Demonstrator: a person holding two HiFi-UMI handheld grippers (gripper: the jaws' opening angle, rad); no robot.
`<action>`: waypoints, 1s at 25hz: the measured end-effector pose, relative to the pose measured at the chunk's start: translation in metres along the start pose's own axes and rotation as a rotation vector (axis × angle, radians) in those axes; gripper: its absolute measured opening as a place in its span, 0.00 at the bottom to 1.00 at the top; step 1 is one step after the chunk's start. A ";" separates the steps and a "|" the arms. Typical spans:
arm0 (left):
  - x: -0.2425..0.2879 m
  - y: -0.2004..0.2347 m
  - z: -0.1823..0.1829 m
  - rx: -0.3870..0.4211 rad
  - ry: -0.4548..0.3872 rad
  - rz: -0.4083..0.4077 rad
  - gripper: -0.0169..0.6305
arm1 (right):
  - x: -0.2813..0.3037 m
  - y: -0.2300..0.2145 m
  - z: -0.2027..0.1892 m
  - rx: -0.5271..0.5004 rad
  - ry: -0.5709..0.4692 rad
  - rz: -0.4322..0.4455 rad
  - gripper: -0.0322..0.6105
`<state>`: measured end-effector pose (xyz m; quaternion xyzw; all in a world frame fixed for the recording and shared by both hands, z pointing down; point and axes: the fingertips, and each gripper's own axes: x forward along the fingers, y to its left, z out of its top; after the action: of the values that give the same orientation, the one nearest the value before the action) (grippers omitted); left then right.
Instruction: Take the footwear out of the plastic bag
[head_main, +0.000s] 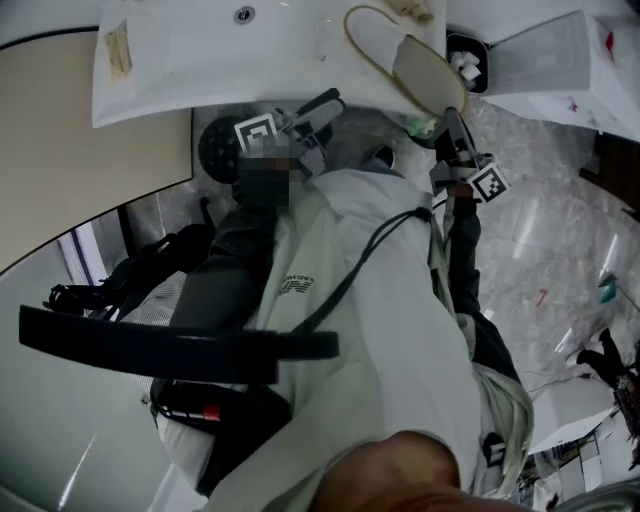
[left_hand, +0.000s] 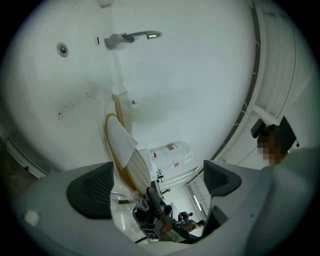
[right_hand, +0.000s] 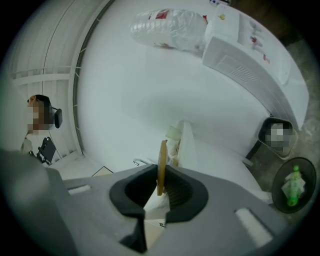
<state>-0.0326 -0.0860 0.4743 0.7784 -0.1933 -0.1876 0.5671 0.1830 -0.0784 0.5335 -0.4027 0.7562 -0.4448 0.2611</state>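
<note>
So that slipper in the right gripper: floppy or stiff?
Probably fairly stiff: the slipper stands straight up from the right gripper without folding. Likely light: it is pinched by its thin edge alone and shows no sag. Flat, so unlikely to roll.

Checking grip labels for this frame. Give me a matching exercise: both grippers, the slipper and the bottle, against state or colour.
1. left gripper
2. right gripper
3. slipper
4. bottle

A. green, in a dark bin
B. jaws apart, nothing gripped
C. white with a tan edge
D. shut on the slipper's edge

Pairs: 1-B, 2-D, 3-C, 4-A
</note>
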 end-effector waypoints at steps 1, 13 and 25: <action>-0.005 -0.001 0.003 0.003 -0.032 -0.026 0.88 | 0.002 -0.001 0.000 -0.003 0.007 0.002 0.11; -0.012 -0.034 0.060 -0.016 -0.412 -0.328 0.04 | 0.020 -0.008 -0.018 -0.008 0.103 0.006 0.23; -0.004 -0.040 0.053 -0.014 -0.418 -0.319 0.03 | -0.056 -0.009 0.004 -0.058 0.029 -0.159 0.35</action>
<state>-0.0596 -0.1163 0.4215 0.7395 -0.1799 -0.4325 0.4834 0.2193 -0.0360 0.5418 -0.4623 0.7382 -0.4478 0.2020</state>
